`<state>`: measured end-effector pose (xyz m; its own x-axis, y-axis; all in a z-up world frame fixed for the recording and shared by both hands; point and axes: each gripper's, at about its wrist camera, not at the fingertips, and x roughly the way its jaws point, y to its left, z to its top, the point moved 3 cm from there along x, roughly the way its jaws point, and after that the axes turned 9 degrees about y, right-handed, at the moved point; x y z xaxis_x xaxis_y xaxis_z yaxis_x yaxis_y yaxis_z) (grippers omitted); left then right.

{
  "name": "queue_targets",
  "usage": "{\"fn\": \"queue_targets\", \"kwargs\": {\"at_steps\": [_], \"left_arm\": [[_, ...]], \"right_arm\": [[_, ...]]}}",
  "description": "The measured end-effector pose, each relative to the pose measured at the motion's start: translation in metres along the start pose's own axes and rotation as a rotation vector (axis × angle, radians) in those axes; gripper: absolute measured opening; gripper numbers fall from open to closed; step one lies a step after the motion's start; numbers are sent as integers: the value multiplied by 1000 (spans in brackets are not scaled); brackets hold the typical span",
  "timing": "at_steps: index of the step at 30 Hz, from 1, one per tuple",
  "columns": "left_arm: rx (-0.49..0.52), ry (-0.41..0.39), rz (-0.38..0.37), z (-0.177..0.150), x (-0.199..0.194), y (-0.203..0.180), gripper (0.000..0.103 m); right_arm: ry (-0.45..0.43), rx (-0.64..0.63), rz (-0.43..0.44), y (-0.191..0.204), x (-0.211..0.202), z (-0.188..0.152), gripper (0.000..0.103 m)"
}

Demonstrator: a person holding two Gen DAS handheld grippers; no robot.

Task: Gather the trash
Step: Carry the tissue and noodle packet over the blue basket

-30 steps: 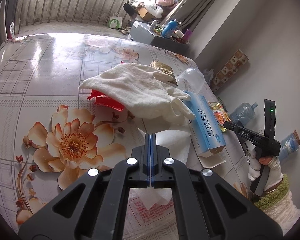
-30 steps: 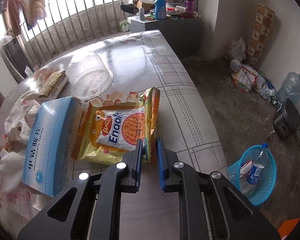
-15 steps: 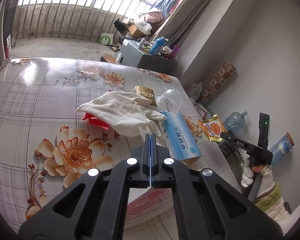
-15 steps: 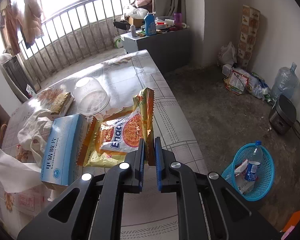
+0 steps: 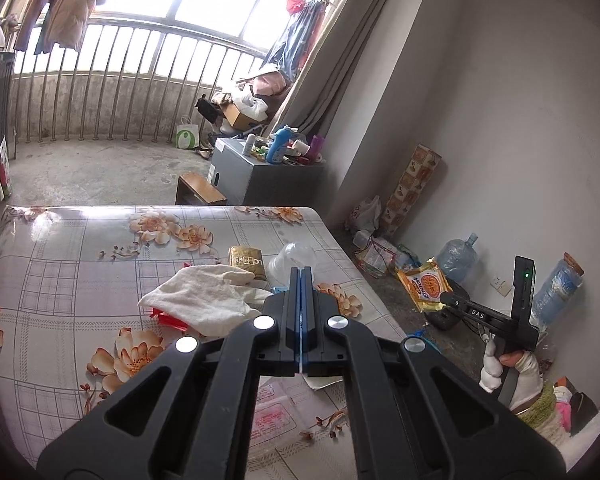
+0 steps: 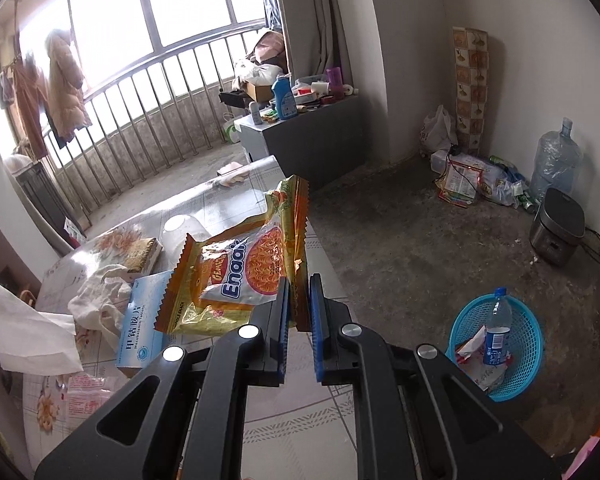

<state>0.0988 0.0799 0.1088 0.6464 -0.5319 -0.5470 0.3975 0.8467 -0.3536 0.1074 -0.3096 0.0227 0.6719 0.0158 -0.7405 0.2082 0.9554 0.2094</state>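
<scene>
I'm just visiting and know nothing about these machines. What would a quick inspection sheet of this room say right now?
Surface: table under a flowered cloth, cluttered.
Job's things: snack packet held in the air; white tissue held up; blue basket on the floor with a bottle inside.
Clutter: white cloth, blue tablet box, upturned clear bowl, red wrapper.
Tools: left tool shut on the tissue; right tool shut on the snack packet.
Cables: cord beside the black cooker.
Surroundings: water jug, grey cabinet, balcony railing.
</scene>
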Motion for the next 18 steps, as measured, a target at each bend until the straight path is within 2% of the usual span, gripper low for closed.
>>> {"fn": "queue_targets", "kwargs": {"at_steps": [4,8,13,18], "left_arm": [[42,-23,-55,23,-6,-26,0],[71,-4,-160,43,10,-63,0],[134,54,-302,59,54,-127,0],[215,158,-423,64,118,-203,0]], "right_arm": [[-42,51,-8,-25,-20,-7,10],[-83,128,-32,-63,-40,-14,10],[-124,242,-103,-123,-64,-28,10],[-139,390,-180,-189,-79,-50,10]]}}
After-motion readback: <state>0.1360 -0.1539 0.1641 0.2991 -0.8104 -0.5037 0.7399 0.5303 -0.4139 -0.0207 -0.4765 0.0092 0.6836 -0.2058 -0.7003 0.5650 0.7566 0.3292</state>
